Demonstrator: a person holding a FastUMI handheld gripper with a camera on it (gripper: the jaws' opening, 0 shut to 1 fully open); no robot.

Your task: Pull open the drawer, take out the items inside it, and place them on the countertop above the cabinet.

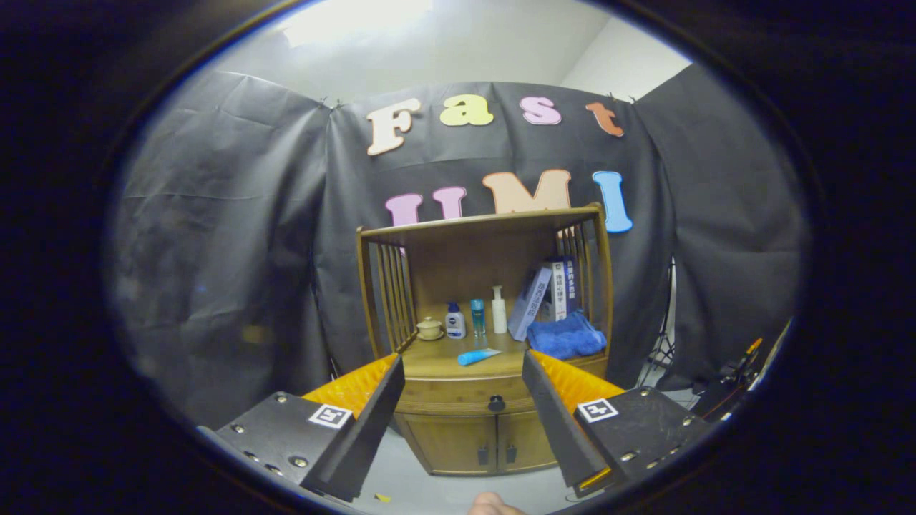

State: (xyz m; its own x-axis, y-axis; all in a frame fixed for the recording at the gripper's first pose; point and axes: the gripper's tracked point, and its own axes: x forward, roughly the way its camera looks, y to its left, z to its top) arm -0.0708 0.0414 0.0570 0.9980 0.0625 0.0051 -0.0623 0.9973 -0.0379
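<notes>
A wooden cabinet [458,422] stands ahead against the black cloth wall. Its drawer [458,398] is closed, with a dark round knob [496,404] at its middle. My gripper [461,400] is open, held back from the cabinet, and the drawer front shows in the gap between the fingers. On the countertop [429,361] above the drawer lies a blue tube [478,355]. Behind it stand a small teapot [429,327], a white-and-blue bottle [455,321], a teal bottle [477,316] and a white pump bottle [499,310]. The drawer's contents are hidden.
A folded blue towel [567,336] and leaning books [545,293] fill the countertop's right side. Slatted side rails [390,293] and a top shelf [479,218] frame the countertop. Two lower doors [494,443] sit under the drawer. Stand legs and gear [737,372] are at the right. A fingertip [494,505] shows below.
</notes>
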